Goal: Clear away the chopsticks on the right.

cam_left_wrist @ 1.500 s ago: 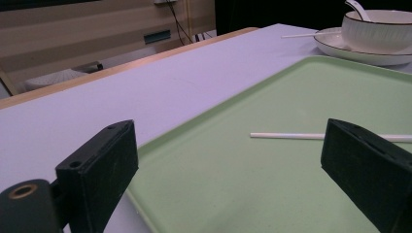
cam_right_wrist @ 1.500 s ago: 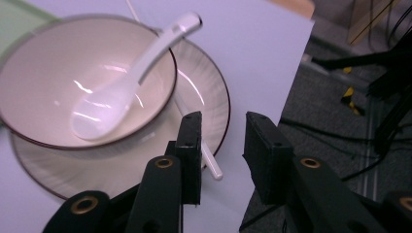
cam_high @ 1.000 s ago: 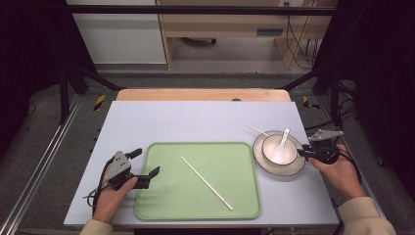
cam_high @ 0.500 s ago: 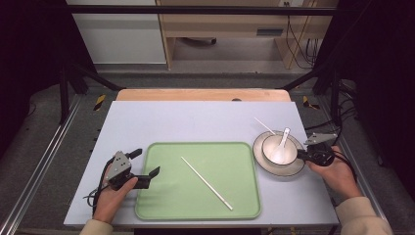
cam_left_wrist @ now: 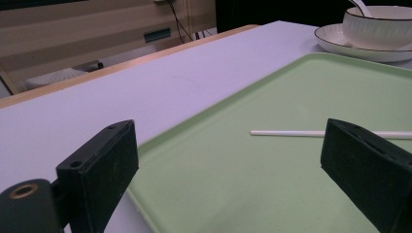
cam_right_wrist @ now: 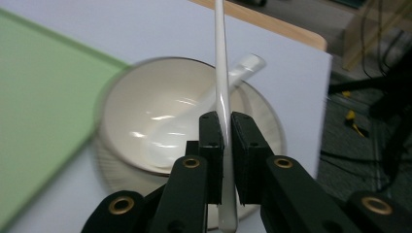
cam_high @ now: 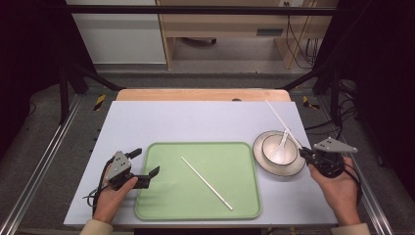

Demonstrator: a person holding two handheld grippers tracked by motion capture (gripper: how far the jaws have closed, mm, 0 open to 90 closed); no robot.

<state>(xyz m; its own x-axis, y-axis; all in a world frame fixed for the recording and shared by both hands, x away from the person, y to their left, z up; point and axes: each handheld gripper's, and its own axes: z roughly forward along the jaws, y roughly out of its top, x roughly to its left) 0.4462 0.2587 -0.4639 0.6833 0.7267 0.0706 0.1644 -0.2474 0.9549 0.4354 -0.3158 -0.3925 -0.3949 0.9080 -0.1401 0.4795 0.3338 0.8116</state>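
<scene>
1. the right tool (cam_high: 307, 155) pinches a white chopstick (cam_high: 281, 120) near its lower end; its jaws have just been closing, with the stick between them.
2. in the right gripper view the two black jaws press on the chopstick (cam_right_wrist: 222, 92) from either side, and the stick runs up and away over the bowl (cam_right_wrist: 141, 126).
3. in the high view the held chopstick slants from the tool up over the bowl (cam_high: 279, 149) toward the far right part of the desk (cam_high: 195, 120).
4. the bowl sits on a saucer (cam_high: 293, 170) at the right of the desk, just beside the tray (cam_high: 166, 205); a white spoon (cam_high: 281, 149) lies in the bowl.
5. a second chopstick (cam_high: 206, 182) lies loose and slanted on the green tray, about mid-tray.
6. the left tool (cam_high: 145, 166) rests at the tray's left edge with its jaws spread wide, nothing between them.
7. in the left gripper view the jaws stand far apart over the tray (cam_left_wrist: 233, 184), the loose chopstick (cam_left_wrist: 291, 132) lying ahead of them, with the bowl (cam_left_wrist: 376, 26) and saucer (cam_left_wrist: 340, 46) beyond.
8. the two hands are well apart, one at each side of the tray.
</scene>
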